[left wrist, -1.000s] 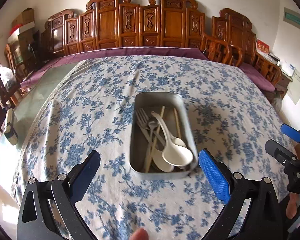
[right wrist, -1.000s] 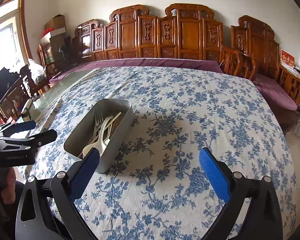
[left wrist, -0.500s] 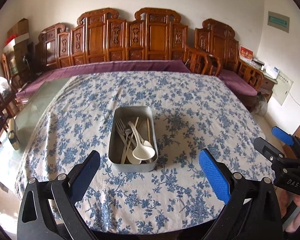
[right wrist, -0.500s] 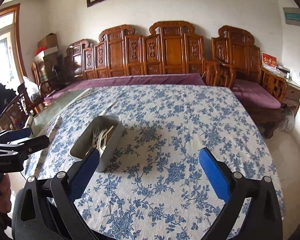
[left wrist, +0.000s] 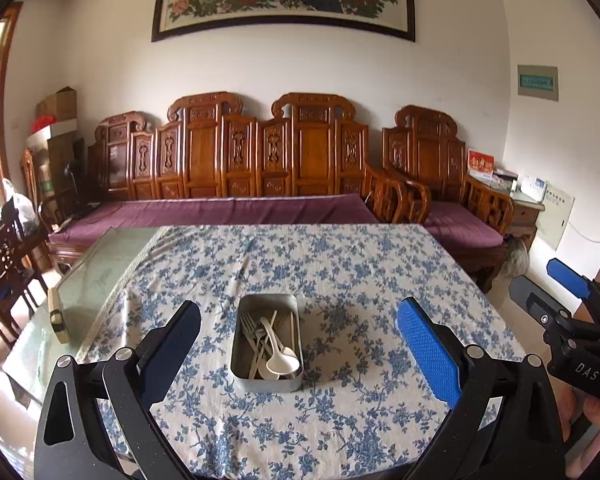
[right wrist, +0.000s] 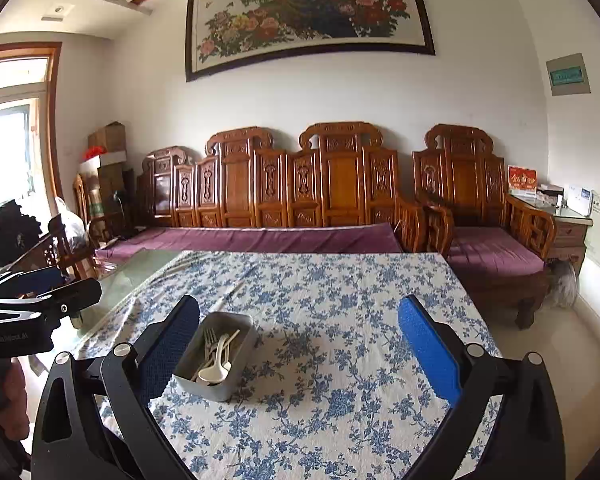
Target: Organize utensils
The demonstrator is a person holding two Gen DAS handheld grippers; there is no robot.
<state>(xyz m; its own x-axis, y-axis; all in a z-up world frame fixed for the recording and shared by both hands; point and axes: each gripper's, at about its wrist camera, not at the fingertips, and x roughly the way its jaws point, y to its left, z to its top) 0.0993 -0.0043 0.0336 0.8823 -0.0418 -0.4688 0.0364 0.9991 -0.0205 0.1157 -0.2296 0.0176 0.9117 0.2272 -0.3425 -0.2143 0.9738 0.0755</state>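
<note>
A grey metal tin stands on the blue-flowered tablecloth. Inside it lie forks, white spoons and chopsticks. My left gripper is open, held back from the table's near edge, with nothing between its fingers; the tin lies ahead of it. My right gripper is open and empty too, with the tin ahead to the left. Each gripper shows at the edge of the other's view.
Bare glass tabletop lies left of the cloth, with a small block on it. Carved wooden benches with purple cushions run behind the table. Wooden chairs stand at the left, a side cabinet at the right.
Both grippers have pulled back and up from the table, so the tin looks smaller and farther. Both stayed open and empty. The tin and utensils have not moved.
</note>
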